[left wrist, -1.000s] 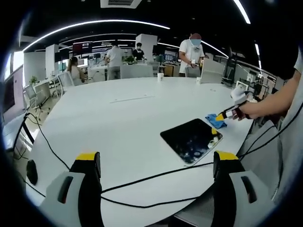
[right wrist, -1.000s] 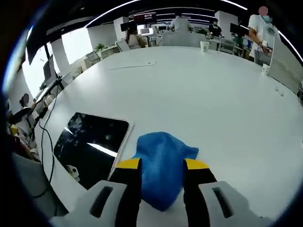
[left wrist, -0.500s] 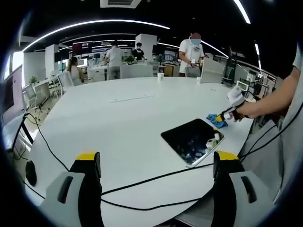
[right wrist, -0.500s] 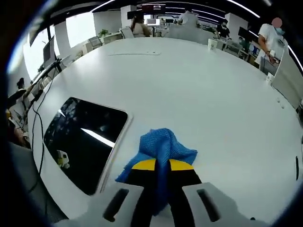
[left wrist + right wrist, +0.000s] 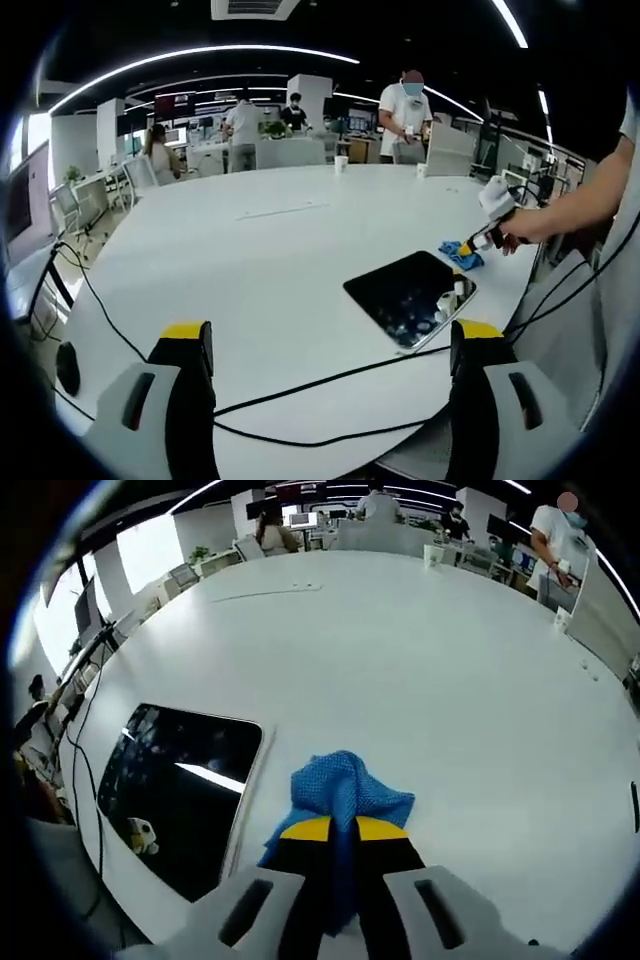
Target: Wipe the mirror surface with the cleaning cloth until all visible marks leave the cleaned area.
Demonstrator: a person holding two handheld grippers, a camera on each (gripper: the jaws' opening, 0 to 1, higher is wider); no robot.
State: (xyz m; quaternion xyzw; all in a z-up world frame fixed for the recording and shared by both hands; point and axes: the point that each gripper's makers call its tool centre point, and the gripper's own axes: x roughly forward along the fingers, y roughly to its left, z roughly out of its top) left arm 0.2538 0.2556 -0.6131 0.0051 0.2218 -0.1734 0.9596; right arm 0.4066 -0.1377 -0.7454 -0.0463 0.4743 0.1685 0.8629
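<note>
Our right gripper (image 5: 343,830) has just clamped down: a second ago its yellow-tipped jaws stood apart on either side of the blue cleaning cloth (image 5: 345,785), and now they are pinched tight on it, the fabric bunched up between them on the white table (image 5: 420,660). We read that as the pickup done, or nearly so, with the wiping itself not yet begun, because the cloth sits just beside the mirror (image 5: 175,790), off its far edge, and not on the glass. The mirror lies flat on the table, dark and reflective, with a small pale object (image 5: 141,832) resting on it near the edge closest to us. Over in the left gripper view we get what the close-up cannot give us: pale smudgy marks (image 5: 405,320) on the part of the mirror (image 5: 405,295) nearest that camera, so there is real cleaning ahead. From there we also see the right gripper (image 5: 472,245) from the side, held in a hand (image 5: 520,230), with the cloth (image 5: 462,254) at the mirror's far corner. Our left gripper (image 5: 330,345) hangs well apart from the mirror, jaws wide open and holding nothing, with black cables (image 5: 300,380) trailing across the table between them.
</note>
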